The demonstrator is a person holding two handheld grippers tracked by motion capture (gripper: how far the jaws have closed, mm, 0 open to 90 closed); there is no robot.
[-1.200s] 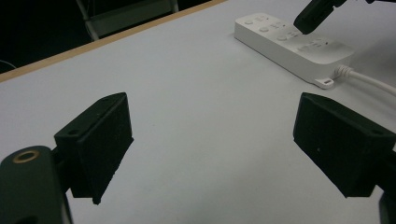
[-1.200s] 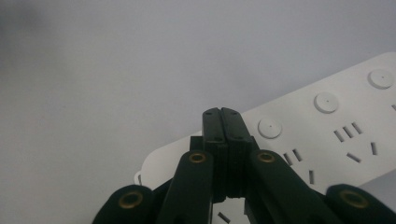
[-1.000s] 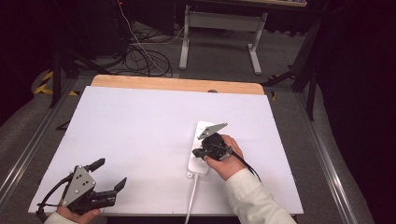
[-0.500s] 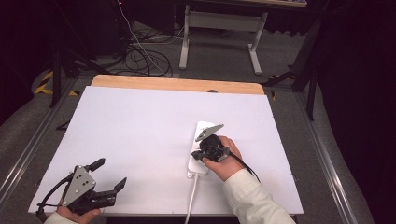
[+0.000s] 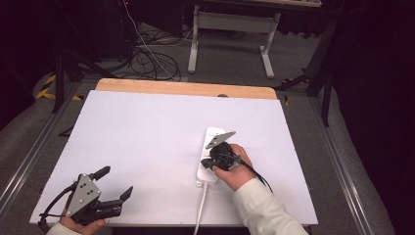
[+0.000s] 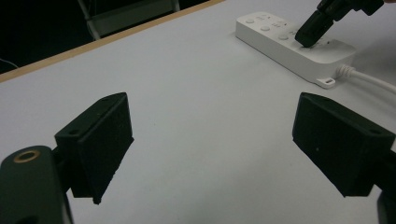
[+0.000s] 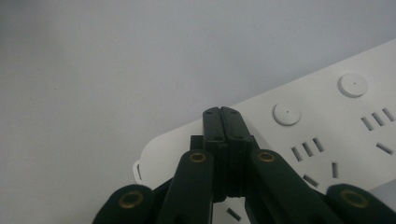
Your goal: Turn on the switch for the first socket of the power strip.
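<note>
White power strip (image 7: 327,135), round buttons (image 7: 286,113), slots

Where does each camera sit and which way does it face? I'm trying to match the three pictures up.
High view: above the near table edge, looking forward and down on the table; both hands show, the left gripper open.
Left gripper view: rides the left gripper, looking across the table between its spread jaws.
Right gripper view: rides the right gripper, shut, tips down on the power strip.
Shared: the power strip and the right gripper.
</note>
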